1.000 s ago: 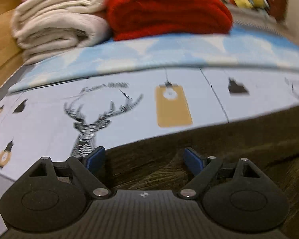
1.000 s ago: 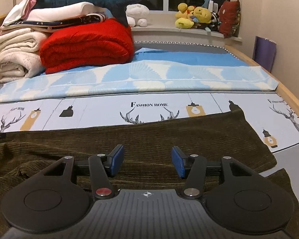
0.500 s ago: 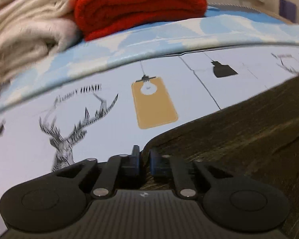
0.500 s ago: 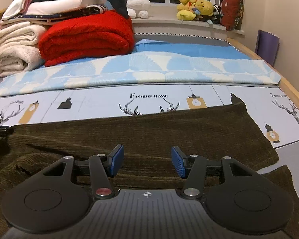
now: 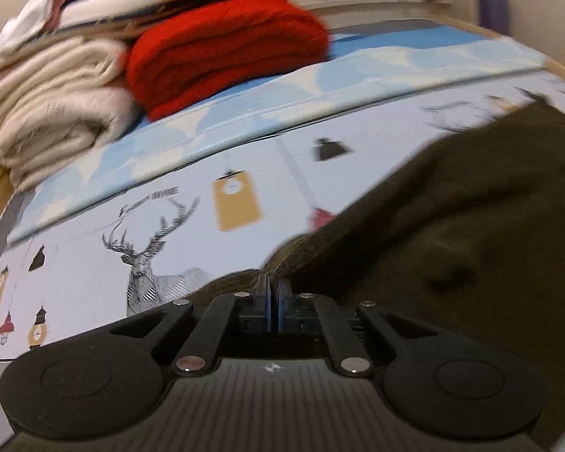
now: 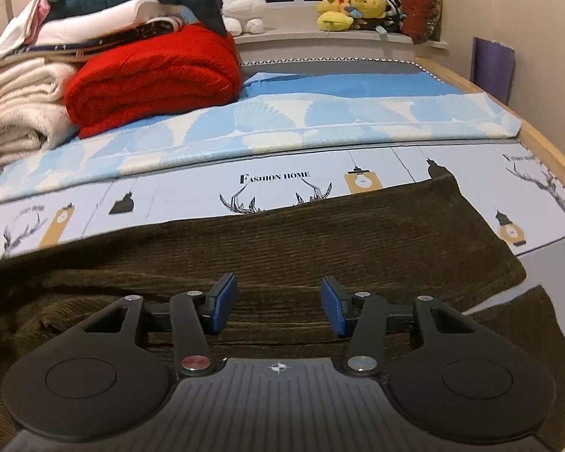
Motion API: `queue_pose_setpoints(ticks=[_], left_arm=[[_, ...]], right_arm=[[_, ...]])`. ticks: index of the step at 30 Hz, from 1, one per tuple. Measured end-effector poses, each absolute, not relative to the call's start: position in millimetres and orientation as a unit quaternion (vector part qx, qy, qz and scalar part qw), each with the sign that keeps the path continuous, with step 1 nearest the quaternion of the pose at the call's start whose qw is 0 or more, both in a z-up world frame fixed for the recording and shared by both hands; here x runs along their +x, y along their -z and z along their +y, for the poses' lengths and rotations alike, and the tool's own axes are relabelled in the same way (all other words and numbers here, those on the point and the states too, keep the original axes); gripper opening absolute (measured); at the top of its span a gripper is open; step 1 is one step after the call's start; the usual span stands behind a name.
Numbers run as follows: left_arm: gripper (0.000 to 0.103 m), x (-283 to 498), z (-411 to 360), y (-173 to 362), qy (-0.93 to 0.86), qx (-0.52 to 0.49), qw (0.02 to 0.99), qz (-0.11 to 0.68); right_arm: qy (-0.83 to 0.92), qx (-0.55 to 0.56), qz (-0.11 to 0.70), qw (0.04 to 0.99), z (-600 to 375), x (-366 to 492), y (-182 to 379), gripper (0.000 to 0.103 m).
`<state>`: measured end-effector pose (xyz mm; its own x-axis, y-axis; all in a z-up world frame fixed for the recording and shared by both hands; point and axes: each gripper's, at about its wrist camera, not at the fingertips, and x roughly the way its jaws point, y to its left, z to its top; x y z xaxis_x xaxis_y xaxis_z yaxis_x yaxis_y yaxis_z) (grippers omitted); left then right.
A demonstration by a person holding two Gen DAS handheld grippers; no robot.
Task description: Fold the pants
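Fingers (image 5: 271,303) of left gripper (image 5: 272,310) pinch the pants (image 6: 320,241) edge; right gripper (image 6: 278,307) spread, hovering over the fabric, holding nothing.
Pants lie flat on the bed (image 6: 320,184), long axis left-right, leg ends at right. Likely step: carry the pinched end across toward the legs. Lift clear first, keep the cloth taut, match edges before release.

Left gripper (image 5: 272,293) jaws pinched on the brown pants (image 5: 452,233) edge, above the printed sheet (image 5: 94,248).
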<state>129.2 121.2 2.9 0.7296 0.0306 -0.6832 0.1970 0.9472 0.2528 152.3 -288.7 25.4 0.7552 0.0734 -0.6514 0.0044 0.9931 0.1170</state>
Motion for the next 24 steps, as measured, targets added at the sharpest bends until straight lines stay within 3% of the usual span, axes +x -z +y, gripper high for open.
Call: queue_pose_setpoints(ticks=[5, 9, 11, 13, 14, 21, 24], left_arm=[[0.002, 51, 115, -4, 0.080, 0.085, 0.915, 0.387], [0.002, 38, 132, 10, 0.075, -0.002, 0.894, 0.441], [0.007, 35, 154, 7, 0.063, -0.082, 0.894, 0.436], [0.035, 33, 180, 10, 0.043, -0.168, 0.882, 0.438], [0.039, 32, 192, 14, 0.033, -0.207, 0.871, 0.445], [0.042, 47, 225, 65, 0.004, -0.330, 0.771, 0.545], [0.054, 54, 230, 71, -0.009, -0.354, 0.765, 0.538]], right_arm=[[-0.011, 0.084, 0.355, 0.931, -297, 145, -26, 0.049], [-0.009, 0.094, 0.368, 0.925, -299, 141, -22, 0.049], [-0.007, 0.095, 0.372, 0.923, -300, 139, -21, 0.049], [-0.006, 0.096, 0.372, 0.923, -301, 137, -21, 0.049], [-0.005, 0.096, 0.373, 0.923, -301, 137, -21, 0.049], [0.001, 0.105, 0.377, 0.920, -307, 136, -18, 0.049], [0.005, 0.106, 0.375, 0.921, -309, 139, -17, 0.049]])
